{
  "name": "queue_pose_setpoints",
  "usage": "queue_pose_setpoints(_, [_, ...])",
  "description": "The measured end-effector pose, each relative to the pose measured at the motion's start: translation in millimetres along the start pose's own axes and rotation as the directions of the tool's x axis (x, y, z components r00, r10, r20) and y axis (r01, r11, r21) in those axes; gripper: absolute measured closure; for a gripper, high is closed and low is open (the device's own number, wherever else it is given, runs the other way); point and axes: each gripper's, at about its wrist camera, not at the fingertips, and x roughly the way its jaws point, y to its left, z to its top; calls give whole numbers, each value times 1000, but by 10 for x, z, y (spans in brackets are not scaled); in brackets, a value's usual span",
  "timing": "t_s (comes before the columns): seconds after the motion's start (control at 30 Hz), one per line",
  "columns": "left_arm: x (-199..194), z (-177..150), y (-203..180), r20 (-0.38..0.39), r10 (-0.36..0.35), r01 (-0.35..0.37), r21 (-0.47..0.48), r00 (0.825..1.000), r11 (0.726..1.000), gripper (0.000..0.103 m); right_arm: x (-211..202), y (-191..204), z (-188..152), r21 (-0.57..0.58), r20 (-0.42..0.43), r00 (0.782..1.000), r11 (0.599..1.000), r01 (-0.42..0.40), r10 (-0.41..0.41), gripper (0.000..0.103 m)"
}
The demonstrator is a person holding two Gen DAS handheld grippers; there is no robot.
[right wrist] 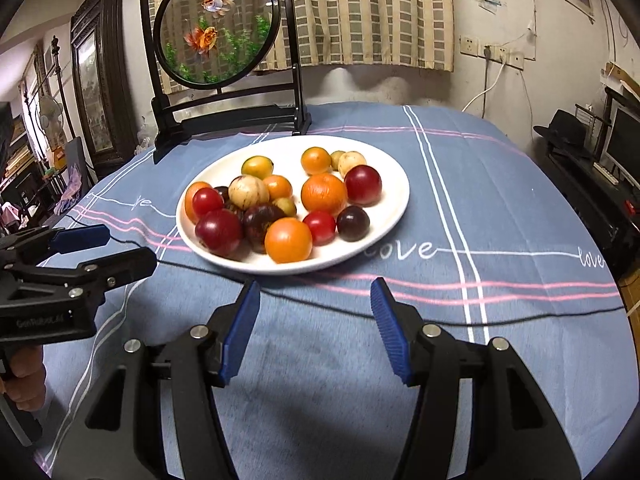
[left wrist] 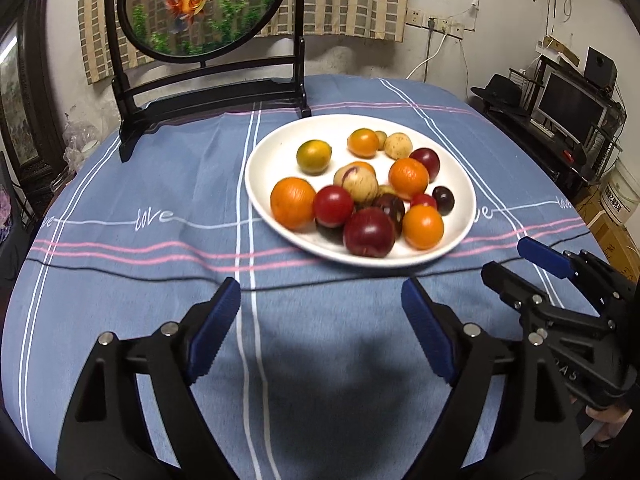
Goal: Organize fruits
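Left wrist view. The left gripper [left wrist: 320, 320] sits at 6 o'clock over the blue striped tablecloth [left wrist: 160, 184]. Its blue-padded fingers [left wrist: 216, 328] stand wide apart, with nothing between them. The white plate [left wrist: 264, 152] lies at 12 to 1 o'clock from the gripper, well beyond the fingertips, and carries all the fruit. Contents include a large orange [left wrist: 293, 203] at the plate's 8 o'clock edge, a dark red plum [left wrist: 369, 232] at its 6 o'clock edge, a green-yellow citrus [left wrist: 314, 156] at 10 o'clock and a pale striped fruit [left wrist: 356, 182] near the centre. The right gripper [left wrist: 516, 264] enters at 3 to 4 o'clock, jaws apart and holding nothing, near the plate rim but not touching it. A thin black cable [left wrist: 120, 270] crosses the cloth between the grippers and the plate. A round goldfish screen [left wrist: 200, 8] on a black stand is at 11 o'clock, behind the plate.

Right wrist view. The right gripper [right wrist: 314, 324] occupies 6 o'clock, fingers [right wrist: 240, 332] spread and empty. The plate [right wrist: 394, 184] lies at 12 o'clock, ahead of the fingertips, with an orange [right wrist: 288, 240] at its near edge. The left gripper [right wrist: 120, 250] enters at 9 o'clock, jaws parted, its tips near the plate's left rim. The goldfish screen [right wrist: 218, 26] stands at 11 o'clock.
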Motion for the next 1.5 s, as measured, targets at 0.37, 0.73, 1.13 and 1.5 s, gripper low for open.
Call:
queue_pose_setpoints(0.37, [22,-98,-23,10,5,-5,9,1000,1000,14,-30,5,-30,-20,16,999,999,28,-27,45])
queue_pose_setpoints(0.73, [205,-182,0,-27,21,-21,17,999,1000,10,5,-26,-71,-20,-42,996,997,72,-73,45])
queue_pose_setpoints(1.13, [277,-254,-23,-51,5,-4,22,999,1000,5,8,7,-133,-42,-76,993,995,87,-90,42])
queue_pose_setpoints(1.5, [312,-300,-37,-84,-2,4,13,996,1000,5,61,2,-186,-61,-121,986,993,105,-111,42])
